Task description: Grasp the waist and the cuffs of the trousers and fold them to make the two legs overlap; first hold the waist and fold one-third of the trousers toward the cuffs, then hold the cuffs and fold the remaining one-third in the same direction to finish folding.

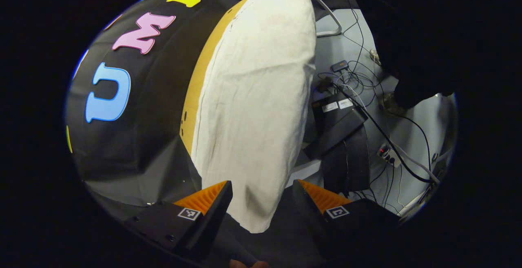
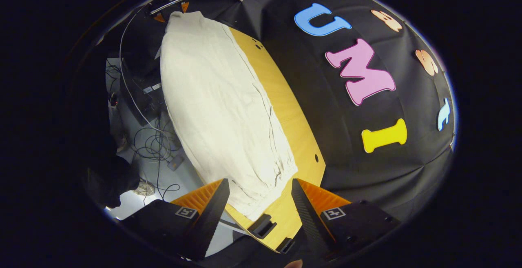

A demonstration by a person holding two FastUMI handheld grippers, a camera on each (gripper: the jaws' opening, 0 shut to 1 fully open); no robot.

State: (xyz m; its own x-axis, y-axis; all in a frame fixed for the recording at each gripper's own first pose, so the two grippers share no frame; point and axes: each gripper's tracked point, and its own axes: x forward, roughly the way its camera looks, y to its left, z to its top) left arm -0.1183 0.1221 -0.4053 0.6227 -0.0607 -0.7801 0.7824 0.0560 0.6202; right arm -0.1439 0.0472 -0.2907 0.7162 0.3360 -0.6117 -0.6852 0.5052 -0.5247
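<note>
Cream trousers (image 1: 253, 109) lie stretched lengthwise on a wooden table (image 1: 200, 76). In the left gripper view their narrow near end reaches down between my left gripper's (image 1: 261, 194) fingers, which stand open and apart from the cloth. In the right gripper view the trousers (image 2: 220, 109) run away from me, with the gathered waist end nearest. My right gripper (image 2: 259, 190) is open just above that waist end, holding nothing. The left gripper (image 2: 169, 9) shows far off at the trousers' other end.
A bare strip of table (image 2: 293, 125) runs between the trousers and the black cloth wall. Beside the table, the floor holds tangled cables (image 2: 155, 141), black boxes (image 1: 338, 125) and a power strip (image 1: 387, 153). Black brackets (image 2: 261, 225) sit at the table's near edge.
</note>
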